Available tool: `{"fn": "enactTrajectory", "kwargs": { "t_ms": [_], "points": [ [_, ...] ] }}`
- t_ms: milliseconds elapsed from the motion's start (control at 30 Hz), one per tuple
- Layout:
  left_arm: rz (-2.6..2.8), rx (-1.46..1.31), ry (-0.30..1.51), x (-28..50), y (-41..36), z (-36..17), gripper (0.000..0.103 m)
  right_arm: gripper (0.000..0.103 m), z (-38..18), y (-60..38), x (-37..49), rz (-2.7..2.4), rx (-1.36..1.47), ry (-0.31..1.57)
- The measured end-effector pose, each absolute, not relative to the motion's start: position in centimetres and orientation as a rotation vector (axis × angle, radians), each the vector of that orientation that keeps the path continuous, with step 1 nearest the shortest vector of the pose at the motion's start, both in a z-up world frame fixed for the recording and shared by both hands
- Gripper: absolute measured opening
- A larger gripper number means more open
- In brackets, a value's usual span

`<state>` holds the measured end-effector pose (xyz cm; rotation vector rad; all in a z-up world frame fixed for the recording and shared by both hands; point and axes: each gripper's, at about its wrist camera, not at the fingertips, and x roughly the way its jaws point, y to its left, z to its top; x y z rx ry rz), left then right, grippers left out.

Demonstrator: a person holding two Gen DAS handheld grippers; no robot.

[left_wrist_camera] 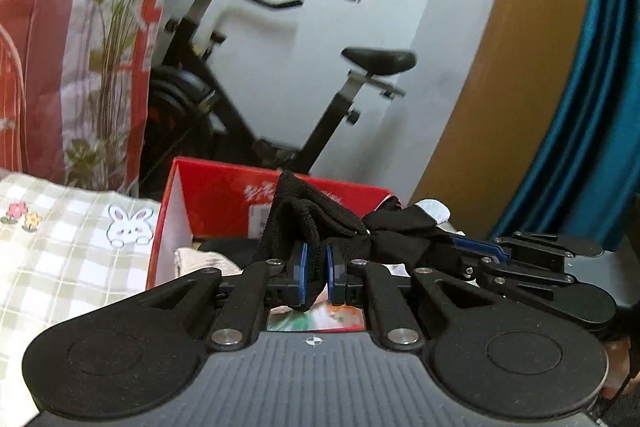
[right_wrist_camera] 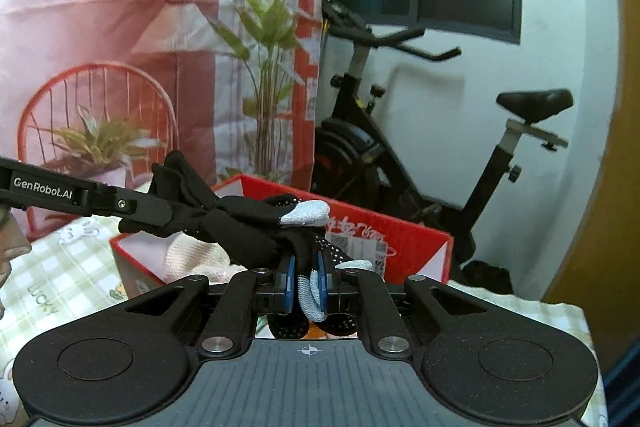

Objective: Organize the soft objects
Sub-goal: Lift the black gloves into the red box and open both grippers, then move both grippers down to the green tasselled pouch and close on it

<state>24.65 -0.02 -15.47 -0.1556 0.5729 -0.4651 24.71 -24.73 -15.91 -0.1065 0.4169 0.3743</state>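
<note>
Behind the checked bunny tablecloth [left_wrist_camera: 60, 247] stands a black exercise bike [left_wrist_camera: 248, 99]. Both grippers hold one black knit glove with pale grey fingertips [right_wrist_camera: 240, 227] in the air above the open red cardboard box [left_wrist_camera: 224, 195]. The left gripper [left_wrist_camera: 316, 275] pinches its cuff. The right gripper [right_wrist_camera: 306, 283] pinches its fingers.

Left wrist: rides the left gripper [left_wrist_camera: 316, 273], close, facing the red box [left_wrist_camera: 224, 195].
Right wrist: rides the right gripper [right_wrist_camera: 306, 285], close.
Shared: box, exercise bike [left_wrist_camera: 280, 99].
</note>
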Motion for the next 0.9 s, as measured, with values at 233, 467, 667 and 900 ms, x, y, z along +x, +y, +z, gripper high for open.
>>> {"fn": "enactTrajectory", "kwargs": {
  "t_ms": [233,467,667,900],
  "points": [
    [-0.448,-0.094,0.66,26.4,0.1,-17.4,0.012,0.012,-19.0,-23.6,27.0,0.361,-0.093,0.525],
    [-0.438,-0.014,0.663,26.1,0.4,-17.8,0.061,0.043,-20.2,-23.9,26.8,0.304,-0.073,0.546],
    [-0.434,-0.069,0.655,24.8,2.6,-16.9,0.062,0.059,-19.8,-24.5,24.7,0.267,-0.023,0.502],
    [-0.421,-0.085,0.669,21.7,5.0,-17.6,0.061,0.062,-20.5,-24.6,20.8,0.252,0.043,0.436]
  ]
}}
